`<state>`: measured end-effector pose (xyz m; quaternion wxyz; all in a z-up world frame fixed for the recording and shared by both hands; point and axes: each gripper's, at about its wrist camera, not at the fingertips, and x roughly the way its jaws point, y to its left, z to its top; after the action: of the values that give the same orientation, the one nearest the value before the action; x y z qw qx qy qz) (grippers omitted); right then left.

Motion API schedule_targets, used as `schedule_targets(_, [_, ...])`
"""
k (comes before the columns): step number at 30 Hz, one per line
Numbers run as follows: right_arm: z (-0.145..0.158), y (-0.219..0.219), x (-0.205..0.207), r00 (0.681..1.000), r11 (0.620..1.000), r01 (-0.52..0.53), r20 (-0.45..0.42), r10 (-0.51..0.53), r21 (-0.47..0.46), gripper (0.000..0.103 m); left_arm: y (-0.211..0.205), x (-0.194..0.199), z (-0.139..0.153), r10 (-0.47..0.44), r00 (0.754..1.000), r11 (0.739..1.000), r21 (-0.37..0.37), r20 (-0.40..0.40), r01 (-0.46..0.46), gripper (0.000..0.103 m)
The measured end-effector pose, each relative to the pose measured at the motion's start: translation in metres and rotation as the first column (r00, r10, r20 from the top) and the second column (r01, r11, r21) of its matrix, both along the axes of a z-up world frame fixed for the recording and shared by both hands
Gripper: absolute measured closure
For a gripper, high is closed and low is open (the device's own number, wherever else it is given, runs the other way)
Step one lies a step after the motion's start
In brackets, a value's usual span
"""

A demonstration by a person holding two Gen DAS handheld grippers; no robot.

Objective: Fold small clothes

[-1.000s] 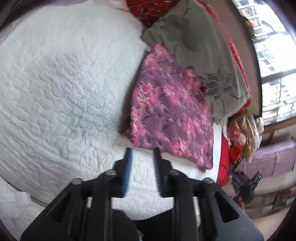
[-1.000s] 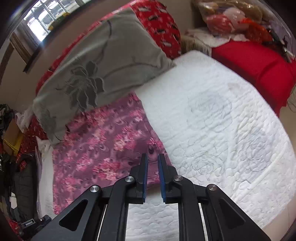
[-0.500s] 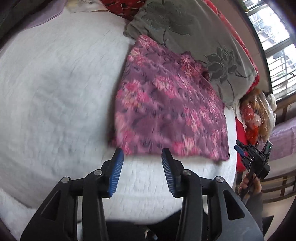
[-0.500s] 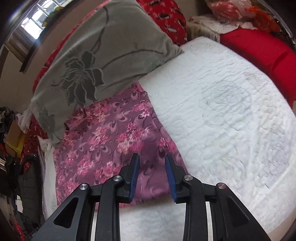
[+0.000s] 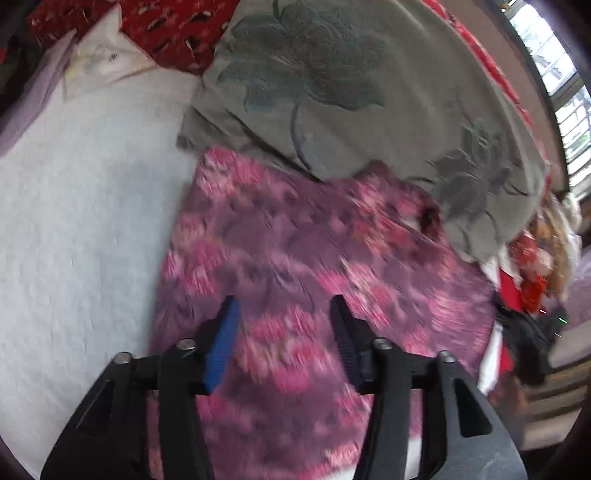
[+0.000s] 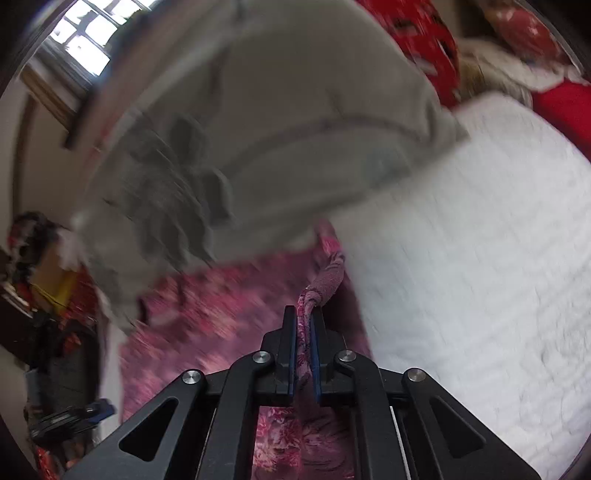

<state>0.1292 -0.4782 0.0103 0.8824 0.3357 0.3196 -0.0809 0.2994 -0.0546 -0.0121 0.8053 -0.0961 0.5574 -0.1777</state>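
Note:
A purple cloth with pink flowers [image 5: 303,258] lies on the white quilted bed [image 5: 81,229], its far edge tucked under a grey pillow [image 5: 351,96]. My left gripper [image 5: 284,314] is open and hovers low over the cloth's near part, with nothing between its fingers. My right gripper [image 6: 303,317] is shut on the right edge of the floral cloth [image 6: 221,314] and a bunched strip of it [image 6: 325,284] rises from between the fingers. Both views are blurred by motion.
The grey pillow [image 6: 280,122] lies against red patterned bedding [image 5: 173,26] at the head. A white pillow [image 5: 99,55] sits at the far left. Clutter and bags [image 5: 535,266] stand off the bed's right side. A window [image 6: 88,37] is behind.
My left gripper opened wide and moved forward over the cloth. My right gripper moved in, closed on the cloth's right edge and lifted it.

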Motion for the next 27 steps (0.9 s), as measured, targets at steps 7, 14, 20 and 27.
schedule_targets(7, [-0.038, -0.001, 0.006, 0.975, 0.999, -0.001, -0.223, -0.010, -0.049, 0.084, -0.011, 0.003, -0.020, -0.050, 0.998, 0.985, 0.168, 0.023, 0.046, 0.050])
schedule_targets(14, [0.002, 0.051, -0.024, 0.994, 0.987, -0.092, -0.064, 0.084, -0.132, 0.072, -0.004, -0.032, -0.001, -0.049, 0.992, 0.992, 0.125, 0.119, 0.034, 0.039])
schedule_targets(20, [-0.020, 0.065, -0.017, 0.971, 0.979, -0.135, -0.218, 0.100, -0.150, 0.070, -0.012, -0.038, -0.021, -0.076, 0.995, 0.972, 0.227, 0.069, 0.059, 0.039])
schedule_targets(27, [-0.009, 0.086, -0.039, 0.954, 0.929, -0.213, -0.271, 0.131, -0.302, 0.054, -0.009, -0.055, -0.022, -0.067, 0.996, 0.967, 0.249, 0.064, 0.049, 0.035])
